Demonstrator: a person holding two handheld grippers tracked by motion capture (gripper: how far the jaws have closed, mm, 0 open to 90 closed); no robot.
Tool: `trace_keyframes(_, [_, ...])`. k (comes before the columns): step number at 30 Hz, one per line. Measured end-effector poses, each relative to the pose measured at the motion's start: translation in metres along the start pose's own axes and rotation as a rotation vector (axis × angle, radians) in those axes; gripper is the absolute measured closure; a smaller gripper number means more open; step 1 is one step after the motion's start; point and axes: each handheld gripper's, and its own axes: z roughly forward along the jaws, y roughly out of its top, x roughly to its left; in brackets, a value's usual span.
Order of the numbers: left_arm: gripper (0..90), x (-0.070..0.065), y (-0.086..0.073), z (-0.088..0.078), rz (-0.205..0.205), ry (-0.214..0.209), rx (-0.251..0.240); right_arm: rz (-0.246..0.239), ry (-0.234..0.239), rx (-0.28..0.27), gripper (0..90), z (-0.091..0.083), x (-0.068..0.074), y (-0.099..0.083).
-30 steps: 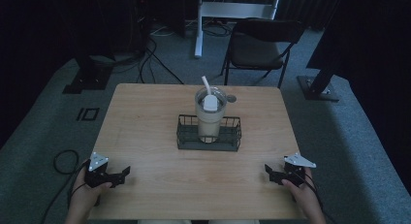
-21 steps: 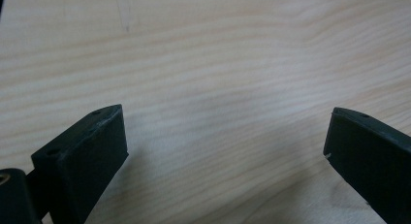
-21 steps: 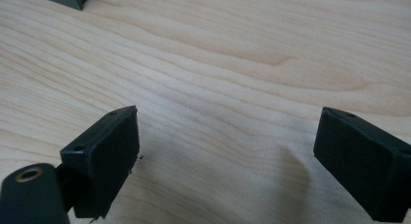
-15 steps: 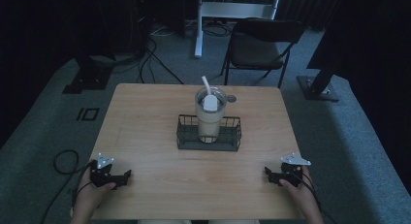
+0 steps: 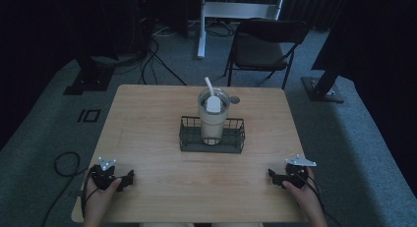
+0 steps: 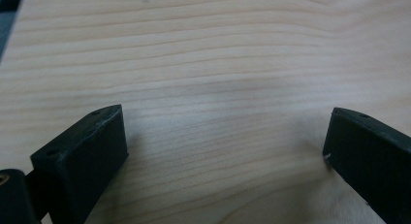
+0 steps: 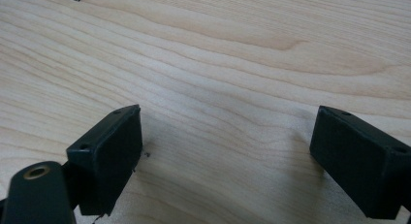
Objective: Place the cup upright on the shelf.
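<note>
Centre of table [image 5: 147,119]: dark wire basket [image 5: 187,138], rectangular, with a tall clear tumbler [image 5: 212,121] standing upright inside it. Pale drink, domed lid, white straw [image 5: 210,86] tilted toward the far left. Small round grey object [image 5: 234,99] on the wood just behind the tumbler, to its right; too small to identify.

Table top light wood, grain running lengthwise, otherwise bare. Grey carpet all round. Dark folding chair [image 5: 263,47] beyond the far right corner, white stand post [image 5: 201,25] to its left, black cables [image 5: 152,60] across the floor behind, black stand bases at far left and far right. Room dim, background near black.

Left gripper [image 5: 129,177] near the front left corner, held in the left hand [image 5: 101,200], low over the wood, pointing right. Grey three-cornered plate on top, cable looping off onto the carpet. Left gripper view: jaws wide apart, nothing between them but bare wood [image 6: 218,88].

Right gripper [image 5: 271,175] near the front right corner, in the right hand [image 5: 302,195], pointing left. Right gripper view: jaws spread wide over wood [image 7: 228,78], nothing held; dark corner of basket at top left edge.

Both well apart from the basket.
</note>
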Motion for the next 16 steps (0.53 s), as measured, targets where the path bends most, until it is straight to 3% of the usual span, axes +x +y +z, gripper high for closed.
trace_keyframes(16, [2.2, -0.0021, 0.0004, 0.0005, -0.019, 0.019, 0.0, 0.007, -0.011, 0.001, 11.3, 0.0006, 0.0009, 0.0007])
